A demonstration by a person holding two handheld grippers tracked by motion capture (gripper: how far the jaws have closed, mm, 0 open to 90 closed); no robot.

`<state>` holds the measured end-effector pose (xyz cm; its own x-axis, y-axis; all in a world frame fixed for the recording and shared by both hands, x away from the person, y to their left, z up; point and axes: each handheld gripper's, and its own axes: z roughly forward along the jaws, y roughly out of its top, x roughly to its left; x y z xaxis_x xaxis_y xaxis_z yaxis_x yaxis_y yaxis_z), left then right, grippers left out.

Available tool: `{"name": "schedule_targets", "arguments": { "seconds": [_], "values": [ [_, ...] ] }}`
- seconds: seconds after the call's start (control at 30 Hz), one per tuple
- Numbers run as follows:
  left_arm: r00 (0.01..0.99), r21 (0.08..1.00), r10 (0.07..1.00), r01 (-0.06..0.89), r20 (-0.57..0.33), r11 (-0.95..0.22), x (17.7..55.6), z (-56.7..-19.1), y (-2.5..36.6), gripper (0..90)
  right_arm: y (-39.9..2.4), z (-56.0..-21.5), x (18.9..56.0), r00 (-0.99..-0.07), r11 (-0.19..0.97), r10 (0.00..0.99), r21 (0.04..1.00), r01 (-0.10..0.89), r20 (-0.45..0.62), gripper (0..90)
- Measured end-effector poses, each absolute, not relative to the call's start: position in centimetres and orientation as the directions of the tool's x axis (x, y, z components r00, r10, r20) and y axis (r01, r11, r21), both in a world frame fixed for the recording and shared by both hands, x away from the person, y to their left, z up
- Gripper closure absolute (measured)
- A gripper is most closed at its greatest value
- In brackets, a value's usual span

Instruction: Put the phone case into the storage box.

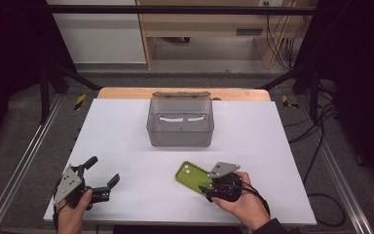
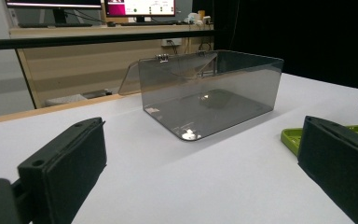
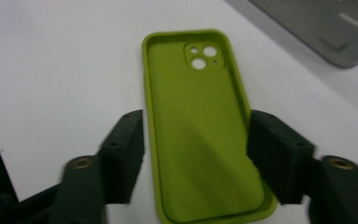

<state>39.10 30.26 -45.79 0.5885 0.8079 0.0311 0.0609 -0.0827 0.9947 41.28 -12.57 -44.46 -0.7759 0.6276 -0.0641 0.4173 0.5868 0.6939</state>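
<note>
A lime-green phone case (image 1: 191, 174) lies flat on the white table, hollow side up, with its camera cutout at the far end (image 3: 204, 57). My right gripper (image 1: 205, 186) is over the case's near end. In the right gripper view its black jaws (image 3: 196, 122) stand on either side of the case (image 3: 191, 93), close to its long edges, and the case rests on the table. My left gripper (image 1: 103, 170) sits at the table's front left with its jaws wide apart and nothing between them (image 2: 200, 154). The case's corner (image 2: 292, 136) peeks out beside the left gripper's right jaw.
A clear grey plastic box (image 1: 180, 129) stands at the middle back of the table with its hinged lid (image 1: 180, 93) tipped open behind it; it looks empty (image 2: 209, 93). The white table top (image 1: 126, 141) ends near both hands. Desks and monitors stand beyond the table.
</note>
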Motion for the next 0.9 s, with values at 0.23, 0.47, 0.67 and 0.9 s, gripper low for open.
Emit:
{"name": "schedule_targets", "arguments": {
  "seconds": [0.23, 0.47, 0.67, 0.9],
  "values": [
    [0.590, 0.994, 0.807, 0.066, 0.027, -0.082, 39.2, -45.8, 30.2, 0.9, -12.5, -45.4, 40.6, -0.760, 0.608, 0.645, 0.660, 0.441, -0.085, 6.9],
    [0.590, 0.994, 0.807, 0.066, 0.031, -0.086, 39.1, -45.9, 30.0, 0.9, -12.3, -45.7, 40.1, -0.812, 0.668, 0.577, 0.621, 0.411, -0.083, 33.9],
    [0.592, 0.994, 0.805, 0.066, 0.034, -0.091, 39.1, -45.9, 30.0, 1.0, -12.2, -46.1, 39.9, -0.835, 0.694, 0.543, 0.605, 0.389, -0.086, 64.4],
    [0.591, 0.994, 0.806, 0.066, 0.034, -0.090, 39.1, -45.8, 30.0, 0.9, -11.9, -46.5, 39.5, -0.848, 0.718, 0.519, 0.594, 0.364, -0.107, 82.6]
  ]
}}
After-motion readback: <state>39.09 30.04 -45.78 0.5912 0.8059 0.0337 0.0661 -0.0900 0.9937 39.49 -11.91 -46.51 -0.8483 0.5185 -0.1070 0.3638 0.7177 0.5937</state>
